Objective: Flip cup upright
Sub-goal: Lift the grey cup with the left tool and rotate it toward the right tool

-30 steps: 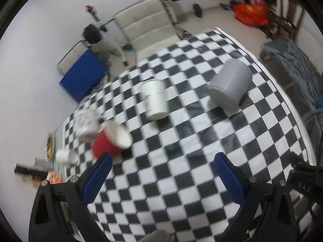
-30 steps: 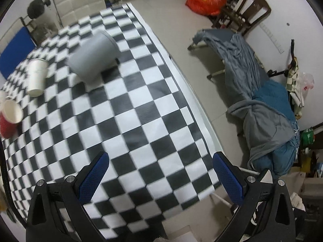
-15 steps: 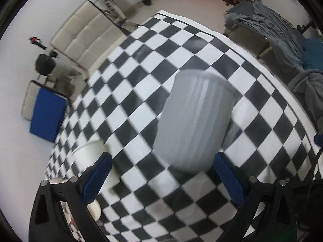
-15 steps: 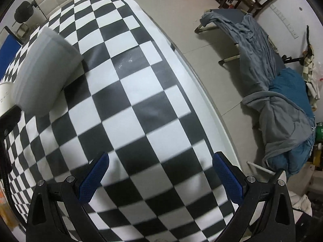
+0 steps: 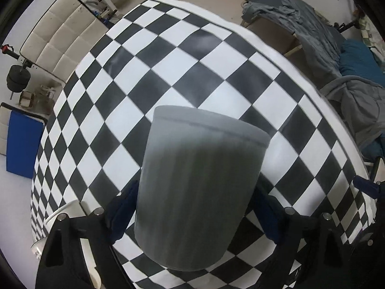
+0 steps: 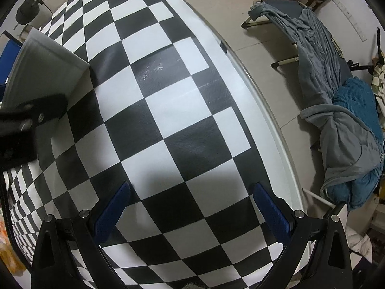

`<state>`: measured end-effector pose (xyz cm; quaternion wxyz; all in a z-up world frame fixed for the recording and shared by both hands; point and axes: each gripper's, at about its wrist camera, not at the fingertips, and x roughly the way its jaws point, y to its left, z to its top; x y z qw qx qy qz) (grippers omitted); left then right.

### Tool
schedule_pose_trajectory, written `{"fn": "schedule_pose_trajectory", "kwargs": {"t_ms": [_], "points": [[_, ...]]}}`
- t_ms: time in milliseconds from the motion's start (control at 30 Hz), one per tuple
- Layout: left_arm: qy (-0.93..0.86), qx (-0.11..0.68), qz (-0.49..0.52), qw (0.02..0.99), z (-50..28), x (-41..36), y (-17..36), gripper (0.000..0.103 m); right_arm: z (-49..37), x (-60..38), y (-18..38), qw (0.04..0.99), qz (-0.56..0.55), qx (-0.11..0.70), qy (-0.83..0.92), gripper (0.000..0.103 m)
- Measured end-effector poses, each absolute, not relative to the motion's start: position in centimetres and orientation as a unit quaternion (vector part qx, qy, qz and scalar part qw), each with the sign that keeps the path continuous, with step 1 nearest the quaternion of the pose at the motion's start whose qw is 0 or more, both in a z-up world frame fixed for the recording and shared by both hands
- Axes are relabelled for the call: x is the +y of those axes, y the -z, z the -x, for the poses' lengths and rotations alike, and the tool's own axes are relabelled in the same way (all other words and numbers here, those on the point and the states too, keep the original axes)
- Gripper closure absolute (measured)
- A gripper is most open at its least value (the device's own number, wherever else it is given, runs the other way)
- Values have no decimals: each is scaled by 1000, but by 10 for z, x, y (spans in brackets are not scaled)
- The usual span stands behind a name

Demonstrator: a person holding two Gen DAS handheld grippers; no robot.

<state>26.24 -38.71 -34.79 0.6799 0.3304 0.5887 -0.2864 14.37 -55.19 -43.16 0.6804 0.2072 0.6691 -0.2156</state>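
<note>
A large grey ribbed cup (image 5: 197,190) lies on its side on the black-and-white checkered table (image 5: 182,55), its closed base toward the camera. My left gripper (image 5: 192,207) is open, and its blue fingers (image 5: 122,204) stand on either side of the cup's body. I cannot tell whether the pads touch it. In the right wrist view the same cup (image 6: 45,72) shows at the far left with a black left gripper arm across it. My right gripper (image 6: 190,214) is open and empty, low over the table near its right edge.
A white paper cup (image 5: 69,212) lies on the table just left of the left gripper. The table's rounded right edge (image 6: 272,125) drops to the floor. A cot with grey and blue blankets (image 6: 336,106) stands beyond it. A white padded bench (image 5: 60,33) stands behind the table.
My left gripper has moved forward, so the grey cup now sits between its fingers. My right gripper has moved forward and lower over the table.
</note>
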Motion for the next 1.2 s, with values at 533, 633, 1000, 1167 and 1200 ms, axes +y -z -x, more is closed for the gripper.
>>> {"fn": "schedule_pose_trajectory", "kwargs": {"t_ms": [533,633,1000,1167,1200], "points": [[241,615,-178,729,-252,-296,294,17,-131,-531,404,687,-195,668,210,0],[210,631,-134,735,-238,-258,285,17,-124,-514,393,690,-192,669,201,0],[53,709,45,702,-154,-90,299,17,-98,-385,388,699,-160,691,92,0],[9,724,135,677,-119,-53,314,17,-90,-333,398,693,-123,707,66,0],[0,725,152,672,-113,-48,319,17,-89,-326,399,693,-118,708,65,0]]}}
